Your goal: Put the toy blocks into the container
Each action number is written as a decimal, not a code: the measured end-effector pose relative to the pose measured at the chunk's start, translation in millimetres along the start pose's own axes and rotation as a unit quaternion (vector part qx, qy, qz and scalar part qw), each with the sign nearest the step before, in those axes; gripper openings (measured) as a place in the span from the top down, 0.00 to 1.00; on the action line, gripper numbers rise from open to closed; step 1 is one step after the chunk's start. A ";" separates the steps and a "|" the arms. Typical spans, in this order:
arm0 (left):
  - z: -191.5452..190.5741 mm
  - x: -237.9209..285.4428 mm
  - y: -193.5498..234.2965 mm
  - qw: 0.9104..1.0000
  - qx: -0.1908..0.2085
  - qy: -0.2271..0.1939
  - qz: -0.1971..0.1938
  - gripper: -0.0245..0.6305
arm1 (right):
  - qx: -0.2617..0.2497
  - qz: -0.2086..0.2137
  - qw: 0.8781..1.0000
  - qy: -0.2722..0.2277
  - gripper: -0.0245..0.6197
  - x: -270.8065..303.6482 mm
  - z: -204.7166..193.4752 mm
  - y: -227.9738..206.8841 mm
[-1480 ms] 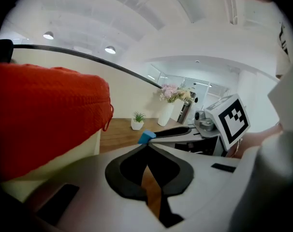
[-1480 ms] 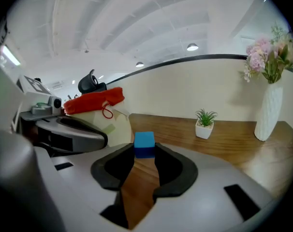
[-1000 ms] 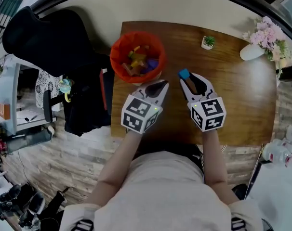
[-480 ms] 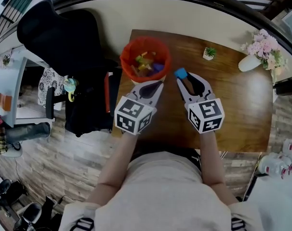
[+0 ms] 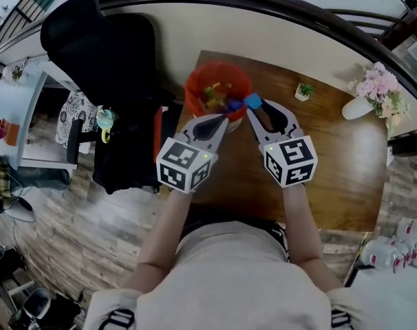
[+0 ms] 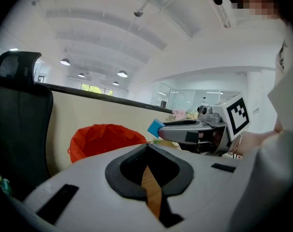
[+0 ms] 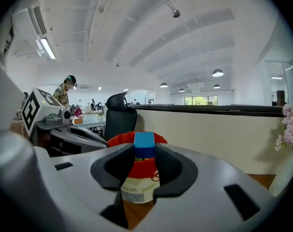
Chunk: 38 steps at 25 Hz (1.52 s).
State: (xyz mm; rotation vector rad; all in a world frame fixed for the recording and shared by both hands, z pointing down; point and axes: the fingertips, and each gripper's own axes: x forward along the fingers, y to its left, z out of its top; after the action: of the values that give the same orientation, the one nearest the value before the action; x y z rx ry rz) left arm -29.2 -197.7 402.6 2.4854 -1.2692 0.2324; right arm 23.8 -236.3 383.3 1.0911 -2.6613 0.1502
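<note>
Wooden table [image 5: 346, 177] fills the middle of the head view, with a black office chair [image 5: 91, 53] off its left edge. A red-orange container [image 5: 192, 91] stands at the table's far left corner, and several coloured toy blocks [image 5: 215, 95] already lie inside it. The left gripper [image 5: 224, 119] hovers just beside the container's near rim, its jaws pressed together with nothing between them. The right gripper [image 5: 257, 107] is beside it, on its right, clamped on a blue block [image 5: 252, 102] that sticks out past its tips. This block hangs at the container's right rim, off the table; in the right gripper view the container stands directly behind it. Pink flowers [image 5: 377, 88] in a white vase [image 5: 356, 108] stand at the table's far right edge. A small potted plant [image 5: 305, 90] stands between the vase and the container.
</note>
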 end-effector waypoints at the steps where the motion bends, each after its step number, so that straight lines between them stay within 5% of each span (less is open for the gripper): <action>1: 2.5 -1.6 1.6 1.000 -0.004 -0.005 0.001 0.94 | -0.002 0.003 1.000 -0.002 0.74 2.7 2.7 1.9; 18: 6.8 -15.4 32.6 0.998 -0.036 -0.025 0.037 0.94 | -0.047 0.048 0.998 0.000 0.74 59.5 21.6 29.1; 38: 4.6 -13.3 37.0 0.998 -0.038 -0.030 0.037 0.94 | -0.028 0.022 0.999 -0.001 0.68 58.8 14.6 18.8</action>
State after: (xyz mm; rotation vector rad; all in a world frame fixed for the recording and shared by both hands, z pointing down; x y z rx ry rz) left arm -67.0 -209.5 402.7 2.4013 -1.3685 0.1268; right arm -32.5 -265.4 385.6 1.0169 -2.6763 0.0819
